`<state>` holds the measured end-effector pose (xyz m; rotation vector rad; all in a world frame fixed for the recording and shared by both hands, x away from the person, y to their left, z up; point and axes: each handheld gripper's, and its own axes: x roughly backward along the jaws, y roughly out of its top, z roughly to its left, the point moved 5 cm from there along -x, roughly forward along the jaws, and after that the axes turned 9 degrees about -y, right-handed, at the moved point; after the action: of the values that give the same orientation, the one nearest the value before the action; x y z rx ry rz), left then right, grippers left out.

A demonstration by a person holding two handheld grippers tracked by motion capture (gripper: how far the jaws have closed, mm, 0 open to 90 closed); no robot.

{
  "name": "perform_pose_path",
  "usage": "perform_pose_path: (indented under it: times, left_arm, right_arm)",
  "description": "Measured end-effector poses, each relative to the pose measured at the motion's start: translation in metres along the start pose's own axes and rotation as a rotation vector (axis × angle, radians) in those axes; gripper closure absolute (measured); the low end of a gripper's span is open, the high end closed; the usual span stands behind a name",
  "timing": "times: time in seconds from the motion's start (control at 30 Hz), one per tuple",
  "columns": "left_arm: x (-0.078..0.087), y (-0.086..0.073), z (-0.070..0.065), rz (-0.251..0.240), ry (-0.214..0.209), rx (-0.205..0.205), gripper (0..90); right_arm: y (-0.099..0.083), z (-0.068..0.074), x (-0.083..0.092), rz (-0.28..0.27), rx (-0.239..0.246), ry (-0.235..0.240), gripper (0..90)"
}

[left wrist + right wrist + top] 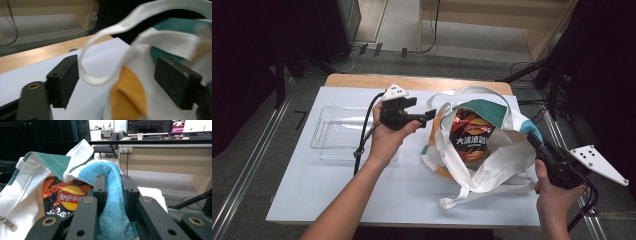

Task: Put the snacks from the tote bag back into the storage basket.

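Tray beside tote bag.

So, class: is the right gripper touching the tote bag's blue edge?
Touching. In the right gripper view, the right gripper has both jaws pressed against the blue edge of the tote bag, pinching it.

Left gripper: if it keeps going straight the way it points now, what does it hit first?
Probably the tote bag: its white and orange cloth and a looped white strap already lie between the open jaws of the left gripper. Depth is blurred, so contact is uncertain.
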<state>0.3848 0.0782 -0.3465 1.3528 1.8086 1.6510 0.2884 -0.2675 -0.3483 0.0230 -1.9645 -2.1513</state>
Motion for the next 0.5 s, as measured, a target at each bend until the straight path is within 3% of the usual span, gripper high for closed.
perform_pose_path:
  times: [0.13,0.27,0.33,0.4,0.5]
  left_arm:
    - [0.008,-0.012,-0.020,-0.033,-0.085,-0.004,30.4]
    - [-0.008,-0.027,-0.030,0.049,-0.156,-0.006,31.9]
    - [-0.016,-0.030,-0.035,0.062,-0.204,0.005,32.0]
    - [-0.019,-0.029,-0.043,0.050,-0.230,-0.011,32.7]
    - [-0.025,-0.032,-0.056,0.067,-0.223,-0.050,28.4]
  right_arm:
    - [0.001,0.000,-0.001,-0.003,0.006,-0.006,77.9]
    - [0.001,0.001,-0.001,-0.001,-0.001,-0.006,77.9]
    - [0.001,0.002,-0.001,-0.003,0.004,-0.006,77.9]
    - [0.002,0.002,-0.001,-0.004,0.003,-0.005,77.9]
    - [0.003,0.001,-0.001,-0.007,-0.004,-0.005,77.9]
